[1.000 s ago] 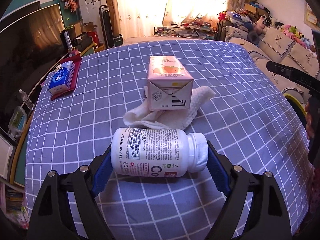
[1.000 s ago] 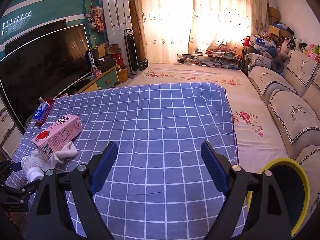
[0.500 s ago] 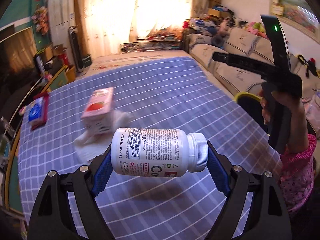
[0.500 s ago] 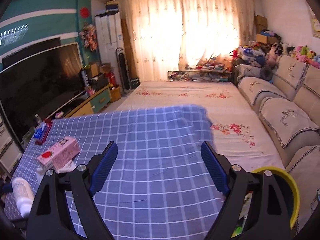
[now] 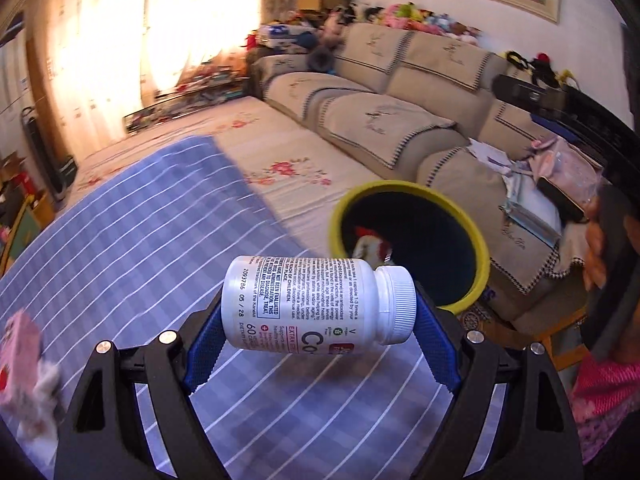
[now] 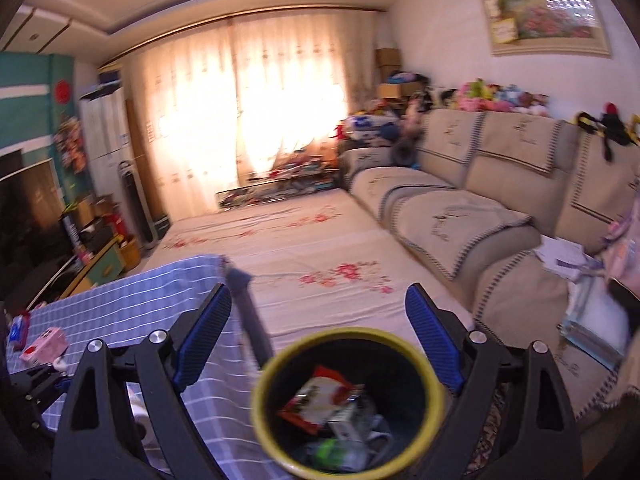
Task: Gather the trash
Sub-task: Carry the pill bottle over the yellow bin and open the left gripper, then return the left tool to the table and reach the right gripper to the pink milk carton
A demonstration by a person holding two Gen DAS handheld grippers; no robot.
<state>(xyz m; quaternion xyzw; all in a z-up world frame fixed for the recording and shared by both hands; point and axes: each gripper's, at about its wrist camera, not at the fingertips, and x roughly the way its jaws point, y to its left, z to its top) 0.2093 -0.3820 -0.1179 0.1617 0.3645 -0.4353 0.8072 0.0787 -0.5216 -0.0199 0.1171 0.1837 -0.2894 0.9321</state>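
Observation:
A white pill bottle (image 5: 316,304) lies sideways, cap to the right, and my left gripper (image 5: 318,320) is shut on it above the blue checked tablecloth (image 5: 120,240). Just beyond the bottle stands a black bin with a yellow rim (image 5: 400,188). My right gripper (image 6: 318,296) is open with nothing between its fingers, above and slightly behind that bin (image 6: 344,334), which holds a red-and-white wrapper (image 6: 316,396) and other scraps. A pink carton (image 5: 16,344) and a white cloth (image 5: 40,412) stay on the table at the left edge. The carton (image 6: 44,350) also shows in the right wrist view.
A beige sofa (image 5: 380,120) runs behind the bin, with papers and bags (image 5: 532,184) on its near seat. A floral sheet (image 5: 280,152) covers the surface beyond the table. A hand holds the right gripper's body (image 5: 560,108). A TV (image 6: 24,208) is at the far left.
Both views have swung right, from the table toward the sofa and bin. The bottle stays gripped and has lifted off the cloth. The carton and white cloth have slid to the left edge.

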